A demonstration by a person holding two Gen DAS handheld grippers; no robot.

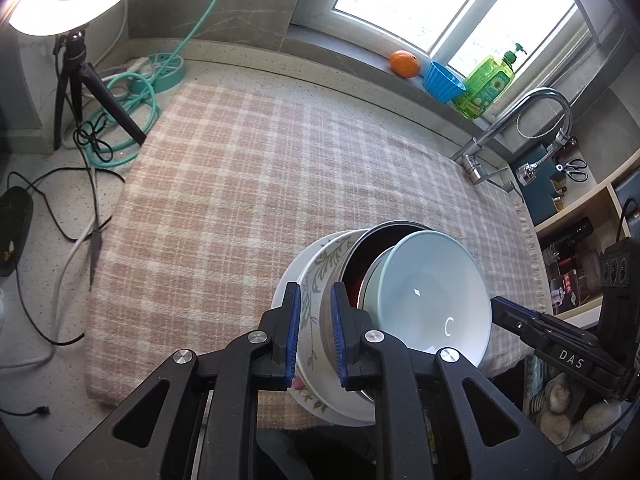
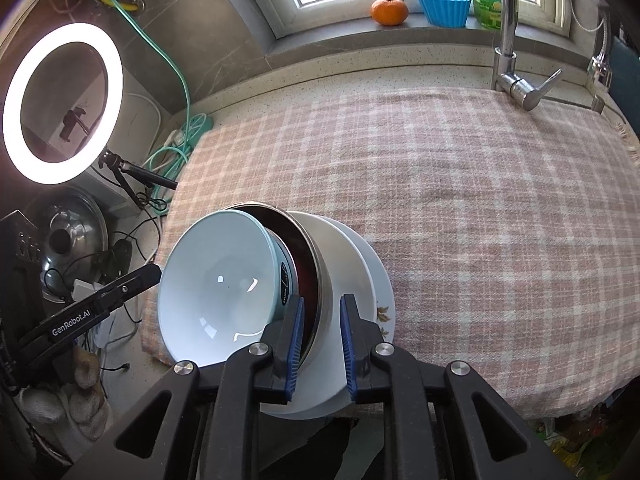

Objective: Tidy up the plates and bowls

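1. "DAS" stands in white capitals on the black body of the right gripper (image 1: pixel 496 312), which shows at the right edge of the left wrist view.
2. "GenRobot.AI" stands in white letters on the black body of the left gripper (image 2: pixel 154 274), at the left edge of the right wrist view.
3. A single white mark shaped like a "C" shows on the inside wall of the pale blue bowl (image 1: pixel 434 300).
4. The green soap bottle (image 1: pixel 486 84) on the windowsill carries a yellow flower label; its print is too small to read.
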